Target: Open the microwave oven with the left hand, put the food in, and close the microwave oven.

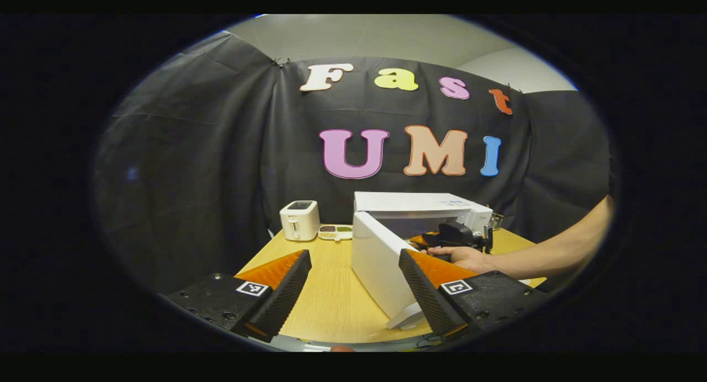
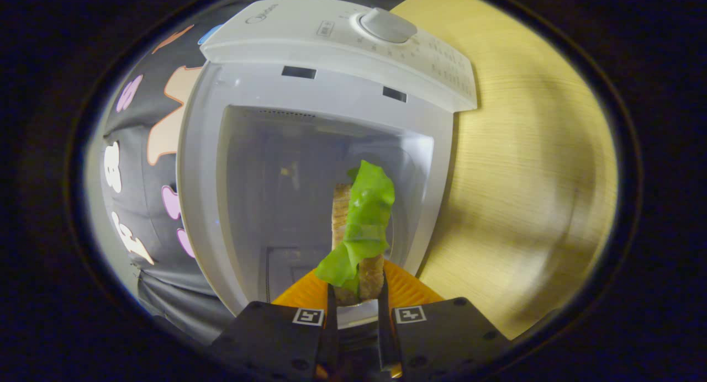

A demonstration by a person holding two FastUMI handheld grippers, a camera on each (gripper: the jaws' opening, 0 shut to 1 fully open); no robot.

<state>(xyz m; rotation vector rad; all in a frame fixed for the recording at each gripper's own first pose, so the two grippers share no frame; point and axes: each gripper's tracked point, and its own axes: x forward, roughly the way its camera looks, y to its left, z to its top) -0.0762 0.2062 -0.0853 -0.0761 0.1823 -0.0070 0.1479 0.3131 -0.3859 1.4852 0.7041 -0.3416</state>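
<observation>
The microwave oven (image 1: 420,216) sits on the desk (image 1: 326,293) with its door (image 1: 378,266) swung wide toward the left tongs (image 1: 353,293), which hang back from it with their fingers spread apart and nothing between them; judging by that stance, the opening step is done and this hand is keeping clear so the other can work. In the left gripper view the person's hand (image 1: 464,256) reaches in at the oven's mouth with the right tongs (image 1: 425,241) ahead of it. From the right gripper view, the right tongs (image 2: 356,293) are clenched on the food (image 2: 359,233), a sandwich-like stack of bread with a green lettuce leaf draped over it, pinched at its near end so the rest juts forward into the open cavity (image 2: 298,205). Gripping it by the end (rather than across the middle) likely lets the food go in first while the fingers stay near the opening. The view is rolled, with the control panel and its knob (image 2: 386,26) at the top, so the tongs seem turned on their side. Whether the food already rests on the cavity floor is unclear. A toaster (image 1: 299,220) and a small tray (image 1: 335,231) stand well back on the desk, apart from the action.
</observation>
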